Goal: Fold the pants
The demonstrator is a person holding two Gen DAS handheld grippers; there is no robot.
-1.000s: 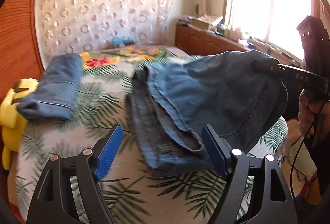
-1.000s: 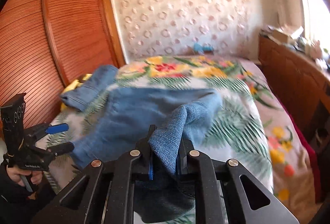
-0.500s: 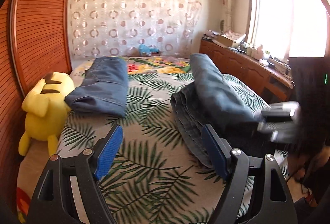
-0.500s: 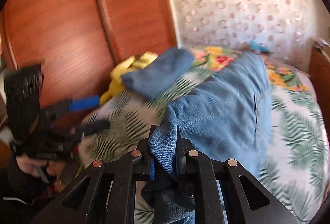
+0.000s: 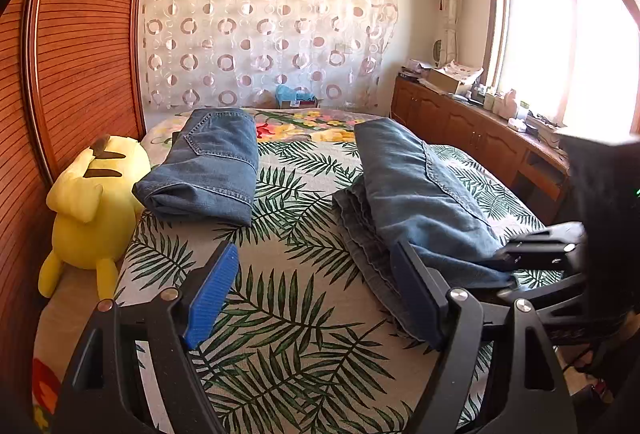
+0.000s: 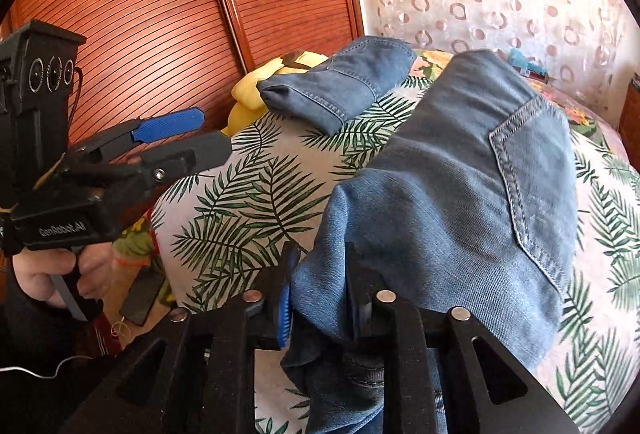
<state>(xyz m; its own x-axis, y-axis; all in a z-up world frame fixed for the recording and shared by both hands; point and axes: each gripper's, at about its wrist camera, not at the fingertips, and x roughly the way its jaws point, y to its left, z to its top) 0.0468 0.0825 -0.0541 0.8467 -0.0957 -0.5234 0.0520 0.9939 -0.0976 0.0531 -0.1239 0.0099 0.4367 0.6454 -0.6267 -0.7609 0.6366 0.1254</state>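
A pair of blue jeans [image 5: 416, 186] lies folded lengthwise on the right side of the leaf-print bed [image 5: 288, 314], back pocket up [image 6: 532, 170]. My right gripper [image 6: 322, 274] is at its near end, seen from the side in the left wrist view [image 5: 502, 272]. Its jaws are opening; the thick denim fold still sits between them, and the blue pad [image 6: 286, 298] is drawing off the cloth. My left gripper [image 5: 314, 250] hovers wide open over the bedspread just left of the jeans, holding nothing; it also shows at the left of the right wrist view [image 6: 214, 132].
A second pair of folded jeans [image 5: 212, 162] rests at the bed's far left beside a yellow plush toy [image 5: 92, 202]. A slatted wooden wardrobe [image 5: 80, 54] lines the left side, a low wooden cabinet [image 5: 480, 138] the right, under the window. A hand [image 6: 52, 274] grips the left gripper's handle.
The right gripper carried the jeans' end over and down onto the bed, completing a fold, and its jaws have widened. The left gripper swung back from the jeans and stayed open.
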